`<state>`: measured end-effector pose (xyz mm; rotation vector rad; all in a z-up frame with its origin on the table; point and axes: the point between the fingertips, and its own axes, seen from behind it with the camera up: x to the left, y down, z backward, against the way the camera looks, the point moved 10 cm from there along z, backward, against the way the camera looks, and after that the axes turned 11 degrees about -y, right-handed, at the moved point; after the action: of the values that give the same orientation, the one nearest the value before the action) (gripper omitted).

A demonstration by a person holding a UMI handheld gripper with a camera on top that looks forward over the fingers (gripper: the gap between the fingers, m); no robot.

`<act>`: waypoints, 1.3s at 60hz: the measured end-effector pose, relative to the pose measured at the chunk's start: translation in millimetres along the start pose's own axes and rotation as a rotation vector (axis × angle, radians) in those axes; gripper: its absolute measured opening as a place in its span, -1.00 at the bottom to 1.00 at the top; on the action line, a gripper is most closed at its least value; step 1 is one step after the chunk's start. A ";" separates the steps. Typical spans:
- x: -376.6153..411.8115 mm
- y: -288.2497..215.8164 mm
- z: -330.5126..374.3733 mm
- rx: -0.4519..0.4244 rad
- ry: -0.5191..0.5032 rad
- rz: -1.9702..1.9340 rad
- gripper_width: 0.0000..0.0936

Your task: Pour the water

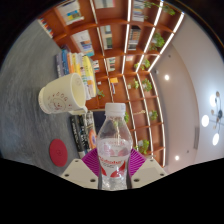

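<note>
The gripper [113, 168] pinches a clear water bottle [114, 145], both fingers pressed against its sides, their magenta pads [91, 160] showing to either side of the lower body. The bottle stands upright between the fingers, its white cap [115, 108] on, a red-and-white label [114, 152] round its middle.

Just ahead and to the left of the bottle's neck a translucent plastic cup [63, 94] sits tilted, its open mouth turned toward the bottle. Whether anything holds or supports it cannot be told. Lower left, beside the left finger, lies a small red round thing [58, 152] on a pale surface [35, 150]; what it is cannot be made out.

Beyond the cup and bottle rises a wooden shelf unit [110, 45] with books and framed pictures, and green plants [150, 90] on its right part. Far right, ceiling lights [208, 120] glow. The whole view is canted, so the gripper is held rolled to one side.
</note>
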<state>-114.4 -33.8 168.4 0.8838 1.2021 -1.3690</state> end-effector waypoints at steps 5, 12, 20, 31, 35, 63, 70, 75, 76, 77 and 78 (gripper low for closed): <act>-5.2 -9.5 -12.9 0.020 0.020 0.196 -0.25; -11.5 -26.4 -25.6 0.044 0.057 0.446 -0.25; -19.6 -40.4 -39.0 0.085 0.106 0.703 -0.24; -25.5 -64.1 -48.3 0.084 0.214 0.953 -0.24; -22.0 -65.8 -51.7 0.085 0.203 0.955 -0.24; -34.6 -49.7 -33.3 -0.086 0.009 0.062 -0.24; -36.6 -43.1 -31.5 -0.188 -0.098 -0.444 -0.18; -28.5 -26.9 -38.6 -0.239 -0.151 -0.767 -0.18; -26.9 -24.3 -40.0 -0.247 -0.164 -0.828 -0.18; -25.0 -22.0 -41.5 -0.257 -0.177 -0.886 -0.18; -23.0 -19.6 -43.3 -0.267 -0.189 -0.941 -0.18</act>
<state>-134.5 12.3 184.6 -0.0587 1.6853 -1.8898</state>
